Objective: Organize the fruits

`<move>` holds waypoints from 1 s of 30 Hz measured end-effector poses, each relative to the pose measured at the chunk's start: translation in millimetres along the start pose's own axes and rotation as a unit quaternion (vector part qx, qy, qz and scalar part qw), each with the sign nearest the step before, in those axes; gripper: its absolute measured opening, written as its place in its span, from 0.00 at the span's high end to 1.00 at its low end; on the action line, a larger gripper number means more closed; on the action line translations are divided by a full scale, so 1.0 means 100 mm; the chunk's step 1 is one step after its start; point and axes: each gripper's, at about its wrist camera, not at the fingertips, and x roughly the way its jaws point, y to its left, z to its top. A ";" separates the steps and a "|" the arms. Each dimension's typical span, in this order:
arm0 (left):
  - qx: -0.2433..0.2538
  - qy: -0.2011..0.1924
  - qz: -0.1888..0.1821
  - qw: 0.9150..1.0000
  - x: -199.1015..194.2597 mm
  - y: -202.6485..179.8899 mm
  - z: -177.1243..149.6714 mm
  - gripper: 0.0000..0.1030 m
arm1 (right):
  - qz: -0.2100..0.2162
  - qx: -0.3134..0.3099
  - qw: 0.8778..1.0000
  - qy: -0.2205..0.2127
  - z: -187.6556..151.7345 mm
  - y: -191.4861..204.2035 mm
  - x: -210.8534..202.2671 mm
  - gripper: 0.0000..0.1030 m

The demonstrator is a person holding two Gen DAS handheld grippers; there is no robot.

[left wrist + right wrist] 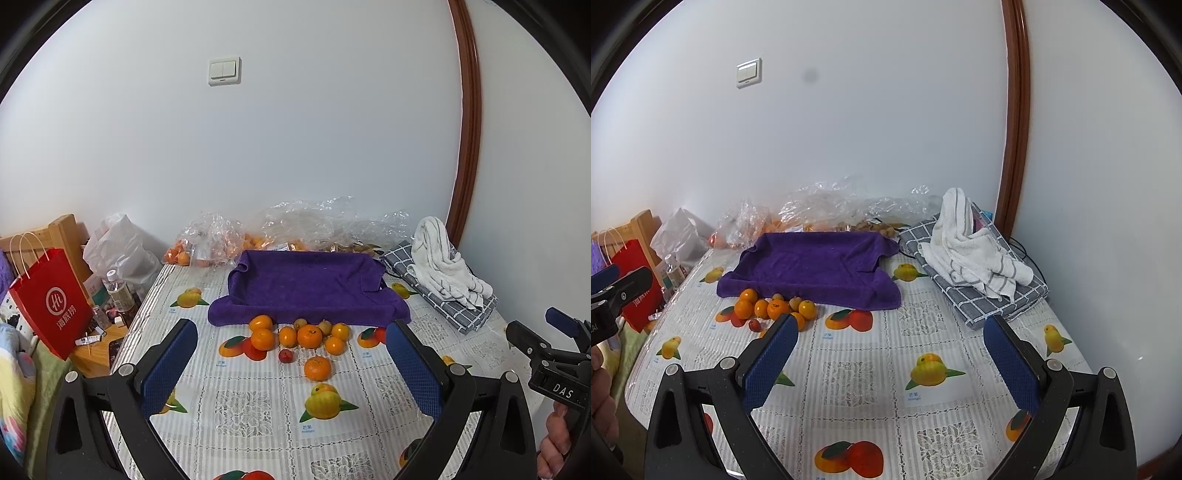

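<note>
**Plain white room, table pushed to the wall**

Ahead of my jaws stands a bare white wall [295,147] carrying a cream two-rocker light switch [224,71]. A curved brown wooden door frame [469,129] rises right of them; a pale wooden bed frame [66,230] sits far left. Light is soft and even.

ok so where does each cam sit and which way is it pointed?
Left wrist: on the left hand-held gripper, facing the wall, loose oranges centred; own open blue fingers, other gripper at right edge.
Right wrist: on the right hand-held gripper, further right, same heading; own open fingers, other gripper at left edge.
Shared: purple towel tray, oranges, white towel.
</note>
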 end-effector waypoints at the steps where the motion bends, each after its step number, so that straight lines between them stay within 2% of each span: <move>1: 0.000 0.000 -0.001 1.000 0.00 -0.01 0.00 0.00 | 0.000 0.000 1.000 0.000 0.00 0.00 0.00 0.03; 30: -0.005 0.001 -0.005 1.000 -0.03 0.04 0.00 0.00 | 0.000 -0.002 1.000 0.001 -0.05 0.05 0.00 0.03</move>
